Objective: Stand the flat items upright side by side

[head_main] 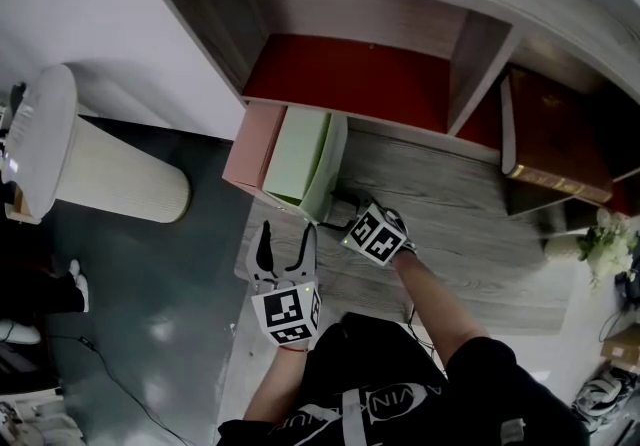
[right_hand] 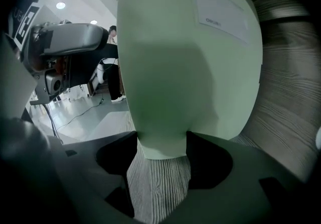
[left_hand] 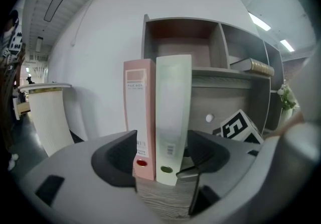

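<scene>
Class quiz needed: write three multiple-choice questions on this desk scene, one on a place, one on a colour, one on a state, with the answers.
1. Where does the pink file box stand?
A. at the left end of the desk
B. in a drawer
C. on a chair

2. What colour is the box right beside it?
A. blue
B. green
C. yellow

3. How are the jaws of the left gripper?
A. shut on the pink file box
B. shut on a cup
C. apart, holding nothing

Answers:
1 A, it stands upright by the desk's left edge.
2 B, the green box stands against it.
3 C, the left gripper view shows bare wood between spread jaws.
</scene>
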Demonstrator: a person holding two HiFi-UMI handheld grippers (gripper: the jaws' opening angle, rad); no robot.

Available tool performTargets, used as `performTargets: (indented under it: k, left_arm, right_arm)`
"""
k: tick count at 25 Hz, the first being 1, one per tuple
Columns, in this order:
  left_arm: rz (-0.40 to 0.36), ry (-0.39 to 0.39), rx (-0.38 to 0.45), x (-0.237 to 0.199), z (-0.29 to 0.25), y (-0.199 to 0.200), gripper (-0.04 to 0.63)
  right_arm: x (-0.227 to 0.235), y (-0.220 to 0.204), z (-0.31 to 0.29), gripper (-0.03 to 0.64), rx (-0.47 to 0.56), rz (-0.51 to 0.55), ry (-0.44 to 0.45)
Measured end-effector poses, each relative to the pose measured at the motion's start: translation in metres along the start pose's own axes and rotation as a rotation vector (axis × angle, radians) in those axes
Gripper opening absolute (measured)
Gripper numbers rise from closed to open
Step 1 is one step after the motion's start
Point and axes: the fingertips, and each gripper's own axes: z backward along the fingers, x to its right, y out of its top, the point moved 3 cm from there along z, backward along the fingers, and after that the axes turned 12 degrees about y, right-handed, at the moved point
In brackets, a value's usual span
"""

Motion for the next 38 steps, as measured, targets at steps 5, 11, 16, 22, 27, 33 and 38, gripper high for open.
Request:
performTargets:
  k: [5, 11, 16, 22, 27, 33, 38]
  left_arm:
    - [0.025, 0.007, -0.013, -0.001, 0.001, -0.004, 0.316]
    - [0.09, -0.034, -0.005, -0.007, -0.003, -0.012, 0.316]
    - [0.137, -0.088, 0.03, -0.016, -0.001, -0.008, 0.316]
    - [0.168, -0.175, 0.074, -0.025, 0.007, 0.0, 0.302]
    - [0.161, -0.249, 0.101, -0.034, 0.024, 0.004, 0.252]
    - [0.168, -0.296, 0.141, -0.05, 0.044, 0.008, 0.186]
    - [0.171, -0.325, 0.163, -0.064, 0.064, 0.008, 0.163]
  right_arm:
    - [-0.001, -0.001, 0.0, 0.321, 0.005, -0.008, 0.0]
    - [-0.006, 0.012, 0.015, 0.291, 0.09, -0.027, -0.018]
    - [-0.014, 0.025, 0.039, 0.258, 0.186, -0.072, -0.063]
    - [-0.035, 0.038, 0.08, 0.228, 0.28, -0.093, -0.156]
    - [-0.065, 0.045, 0.104, 0.194, 0.347, -0.115, -0.224]
    - [-0.099, 0.055, 0.122, 0.156, 0.425, -0.131, -0.29]
    - [-0.127, 0.067, 0.134, 0.127, 0.477, -0.116, -0.34]
